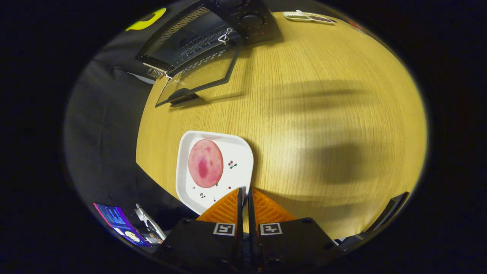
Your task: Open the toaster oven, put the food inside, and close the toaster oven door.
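A round pink slice of meat (pixel 205 163) lies on a white square plate (pixel 237 152) just ahead of my fingers and a little to their left. My gripper (pixel 245 190) is shut, its two fingers pressed together with nothing between them, their tips over the plate's near edge. Far beyond, at the back of the wooden table, stands the black toaster oven (pixel 213 34). Its glass door (pixel 198 78) hangs open, folded down toward the table, and a wire rack shows inside.
A small white dish (pixel 309 16) with dark bits lies at the table's far edge, right of the oven. The table's left edge runs close by the plate, with black cloth below it. A dark object (pixel 388 213) stands near the table's front right.
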The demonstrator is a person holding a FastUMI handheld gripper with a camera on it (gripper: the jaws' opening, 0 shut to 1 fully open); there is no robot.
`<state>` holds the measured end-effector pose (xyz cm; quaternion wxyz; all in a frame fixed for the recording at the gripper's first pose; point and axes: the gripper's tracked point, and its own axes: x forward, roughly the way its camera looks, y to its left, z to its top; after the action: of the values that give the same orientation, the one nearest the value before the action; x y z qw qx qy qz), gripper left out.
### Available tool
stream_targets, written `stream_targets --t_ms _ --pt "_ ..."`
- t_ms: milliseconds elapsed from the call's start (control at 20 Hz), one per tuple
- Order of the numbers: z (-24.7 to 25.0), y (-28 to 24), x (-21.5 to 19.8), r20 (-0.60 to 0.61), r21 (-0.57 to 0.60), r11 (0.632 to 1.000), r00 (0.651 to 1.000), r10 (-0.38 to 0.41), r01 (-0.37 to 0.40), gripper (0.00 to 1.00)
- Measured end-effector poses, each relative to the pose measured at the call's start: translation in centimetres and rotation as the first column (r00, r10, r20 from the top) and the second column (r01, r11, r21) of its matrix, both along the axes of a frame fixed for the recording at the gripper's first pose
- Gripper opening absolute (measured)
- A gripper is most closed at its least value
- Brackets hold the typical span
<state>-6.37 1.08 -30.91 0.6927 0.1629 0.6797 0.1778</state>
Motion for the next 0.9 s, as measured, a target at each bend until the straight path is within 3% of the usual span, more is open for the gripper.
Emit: stream_targets --t_ms 50,100,450,900 --pt "1.0 -0.3 0.0 -0.004 0.005 1.0 1.0 -0.031 0.031 0.1" --pt "-0.3 0.4 0.0 -0.011 0.01 1.0 1.0 -0.028 0.028 0.02" --pt "1.5 2.2 -0.1 0.031 0.07 0.993 0.995 -0.093 0.091 0.02" --pt "5.4 6.0 0.7 0.072 0.171 0.952 0.96 -0.269 0.254 0.02"
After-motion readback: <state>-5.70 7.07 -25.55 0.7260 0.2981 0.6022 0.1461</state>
